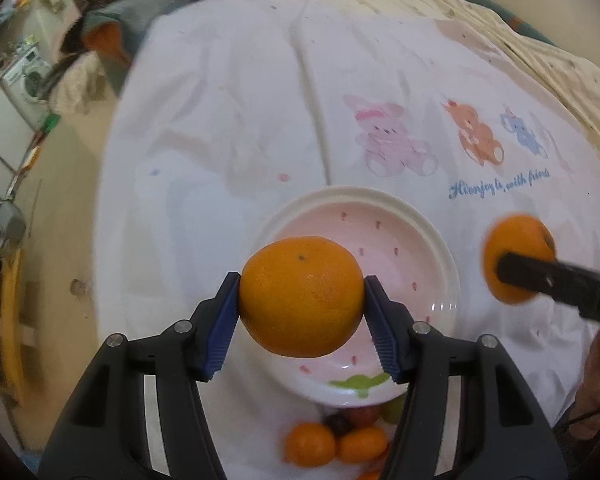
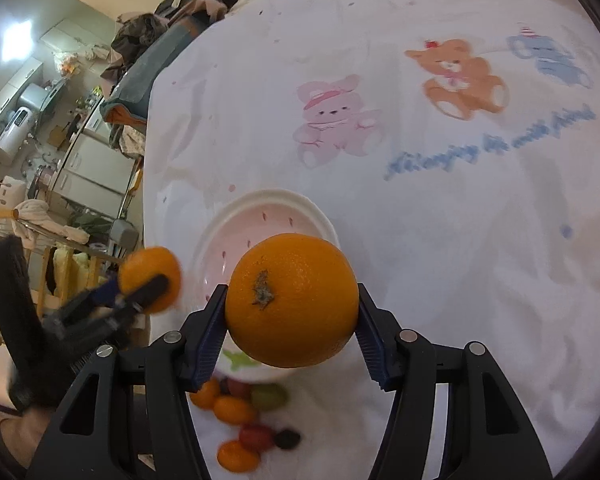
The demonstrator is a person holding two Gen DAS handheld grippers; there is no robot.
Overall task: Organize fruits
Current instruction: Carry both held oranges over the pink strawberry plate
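Note:
My left gripper [image 1: 302, 306] is shut on an orange [image 1: 302, 296], held in the air over a pink and white plate [image 1: 428, 240] on the white cloth. My right gripper [image 2: 292, 316] is shut on a second orange [image 2: 292, 300], its stem scar facing the camera, above the same plate [image 2: 236, 224]. In the left wrist view the right gripper's orange [image 1: 516, 240] hangs at the right. The right wrist view shows the left gripper [image 2: 140, 292] with its orange [image 2: 150, 270] at the left, blurred. Small loose fruits [image 2: 244, 412] lie just in front of the plate.
The white cloth [image 2: 460, 220] with printed bears covers a bed or table. Loose small oranges [image 1: 332, 442], a dark fruit and a green one lie near the plate's front rim. Piled clothes [image 1: 112, 20] sit at the far left edge. A cluttered room with shelves lies beyond.

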